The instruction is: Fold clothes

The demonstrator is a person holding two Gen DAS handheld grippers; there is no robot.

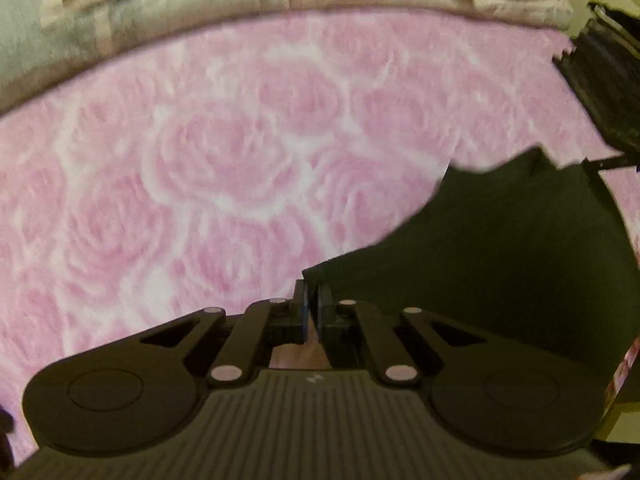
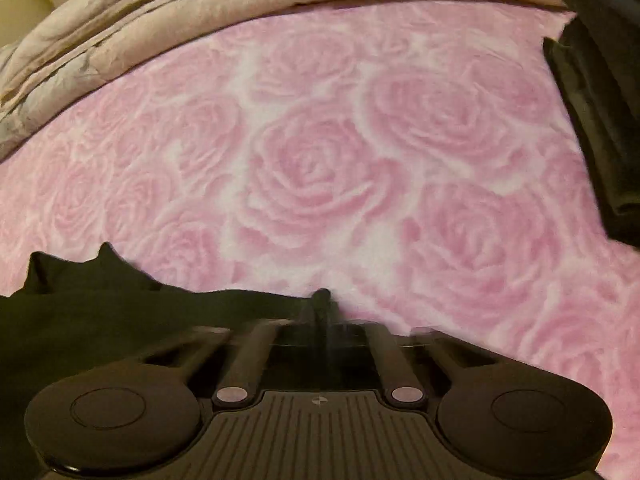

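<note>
I had the dark garment (image 1: 500,248) pinched at its edge in both grippers, left (image 1: 313,308) and right (image 2: 322,312), fingers nearly closed, at lower frame over the pink bedspread (image 1: 200,160). It hung limp, light; corners gave the surest hold.

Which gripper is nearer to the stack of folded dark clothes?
Right, judging by view. From the right gripper the stack looks large and close; from the left gripper it sits farther off.
</note>
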